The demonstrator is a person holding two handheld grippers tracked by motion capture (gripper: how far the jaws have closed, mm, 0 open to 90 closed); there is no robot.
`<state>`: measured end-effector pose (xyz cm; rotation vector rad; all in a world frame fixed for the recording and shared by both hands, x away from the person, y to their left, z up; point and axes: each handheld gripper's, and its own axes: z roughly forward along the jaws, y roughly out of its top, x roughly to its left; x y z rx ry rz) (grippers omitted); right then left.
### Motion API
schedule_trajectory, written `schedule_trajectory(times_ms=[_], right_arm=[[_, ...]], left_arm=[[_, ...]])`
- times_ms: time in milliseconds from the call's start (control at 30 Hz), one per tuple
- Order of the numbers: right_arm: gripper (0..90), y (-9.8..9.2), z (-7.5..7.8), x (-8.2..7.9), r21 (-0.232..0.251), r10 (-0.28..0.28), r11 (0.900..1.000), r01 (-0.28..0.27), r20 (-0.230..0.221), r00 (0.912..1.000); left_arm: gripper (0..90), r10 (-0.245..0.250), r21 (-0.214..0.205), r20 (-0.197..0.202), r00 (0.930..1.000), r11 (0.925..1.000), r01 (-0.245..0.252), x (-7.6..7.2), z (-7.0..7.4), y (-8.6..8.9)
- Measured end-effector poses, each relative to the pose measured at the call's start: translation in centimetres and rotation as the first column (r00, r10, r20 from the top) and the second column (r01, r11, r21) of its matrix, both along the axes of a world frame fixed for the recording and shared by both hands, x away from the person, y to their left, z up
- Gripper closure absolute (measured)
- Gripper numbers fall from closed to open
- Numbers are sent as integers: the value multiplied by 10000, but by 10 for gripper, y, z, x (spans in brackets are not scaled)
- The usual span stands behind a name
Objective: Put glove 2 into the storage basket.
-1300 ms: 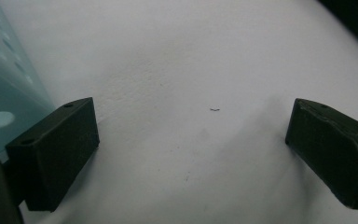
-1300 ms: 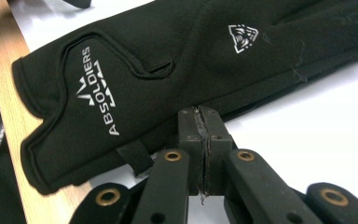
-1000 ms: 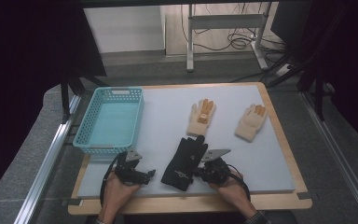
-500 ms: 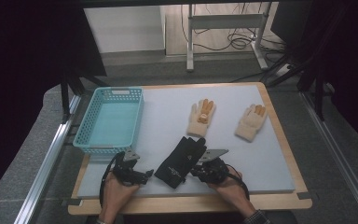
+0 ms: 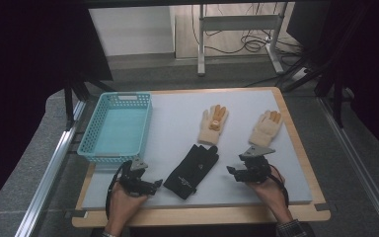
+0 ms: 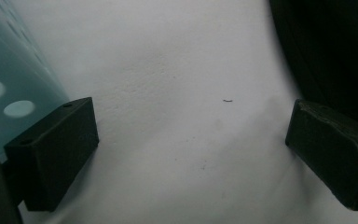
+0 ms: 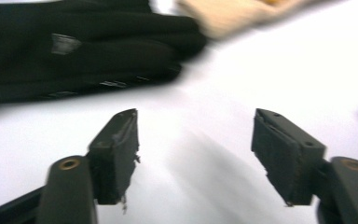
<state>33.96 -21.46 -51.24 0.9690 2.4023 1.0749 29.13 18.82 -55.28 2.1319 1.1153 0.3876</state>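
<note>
A black glove (image 5: 191, 171) lies flat near the table's front, its fingers pointing toward the far right. My right gripper (image 5: 231, 172) hovers just to its right and points at it. Its jaws have just been opening and stand apart with nothing between them (image 7: 196, 154). The black glove (image 7: 74, 51) lies ahead of the jaws and to their left. My left gripper (image 5: 154, 185) rests left of the glove, open over bare table (image 6: 191, 154), with the glove's edge (image 6: 335, 51) beside one jaw. Two cream-and-orange gloves (image 5: 213, 124) (image 5: 266, 127) lie farther back.
A light blue plastic basket (image 5: 94, 148) stands on the left half of the white board, and its wall (image 6: 9, 79) is close beside my left gripper. A cream glove's cuff (image 7: 228, 16) lies beyond the black glove. Dark frames and rails flank the table.
My right gripper let go of the black glove, opened, and drew away to the right. The glove has turned slightly and lies free. The left gripper has stayed put.
</note>
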Motion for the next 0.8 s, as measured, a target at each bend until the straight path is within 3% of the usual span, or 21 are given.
schedule_trajectory(times_ms=[133, 367, 633, 800], right_arm=[[248, -20, -5, 7, 45, -748, 9972, 748, -42, 9972], [225, -38, -14, 12, 41, -1409, 9900, 1410, -159, 9899], [200, -36, -19, 11, -351, -1464, 9887, 1460, -74, 9892], [199, -37, -19, 11, -352, -1460, 9887, 1458, -33, 9893]], left_arm=[[27, -2, 6, 2, 10000, 10000, 2, 0, 0, 0], [27, 2, -5, -14, 10000, 10000, -2, 0, 0, 0], [27, 2, -14, -23, 10000, 10000, -2, 0, 0, 0], [16, -91, -30, -85, 9999, 10000, 91, 1, 0, 0]])
